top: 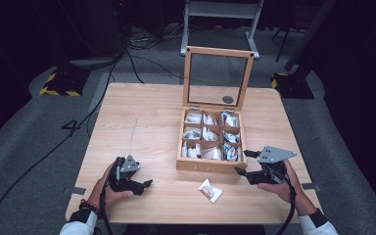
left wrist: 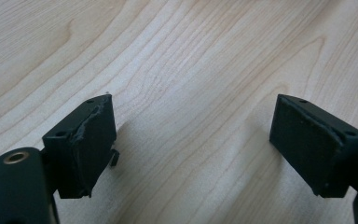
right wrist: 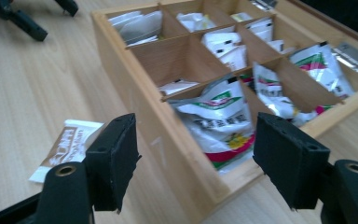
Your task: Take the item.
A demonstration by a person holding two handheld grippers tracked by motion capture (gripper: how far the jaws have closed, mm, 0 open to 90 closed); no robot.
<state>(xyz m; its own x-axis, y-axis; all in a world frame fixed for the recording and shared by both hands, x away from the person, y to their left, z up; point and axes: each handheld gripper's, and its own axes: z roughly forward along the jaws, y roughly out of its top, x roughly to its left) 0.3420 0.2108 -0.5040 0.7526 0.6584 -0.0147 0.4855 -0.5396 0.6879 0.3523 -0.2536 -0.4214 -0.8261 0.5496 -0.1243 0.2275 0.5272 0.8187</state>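
1. Wooden box [top: 210, 165], nine compartments, glass lid [top: 219, 76] standing open, sits right of centre on the table [top: 137, 122]. Your right gripper [top: 245, 162] is just off the box's near right corner, jaws pointing at it.
2. Brown-and-white sachet [top: 209, 190] lies flat on the table near the near edge, just in front of the box, between your two grippers and closer to the right one. Not touching the box.
3. Your left gripper [top: 145, 184] rests near the table's near left corner, well apart from box and sachet.
4. Right gripper view: the box's near corner wall runs between the jaws of the right gripper [right wrist: 193, 158]; a green-and-red printed packet [right wrist: 221, 121] fills the nearest compartment. The sachet [right wrist: 70, 144] sits beside the left jaw, outside the gap. High view is too small to read the packets; this view shows one middle compartment nearly bare, with just a white packet edge low in it.
5. Left gripper view: left gripper [left wrist: 191, 140] over bare wood grain, just above the surface; can't tell if it touches.
6. Jaws: both grippers spread wide, nothing held. Right jaws straddle the box corner; contact with the wall can't be told.
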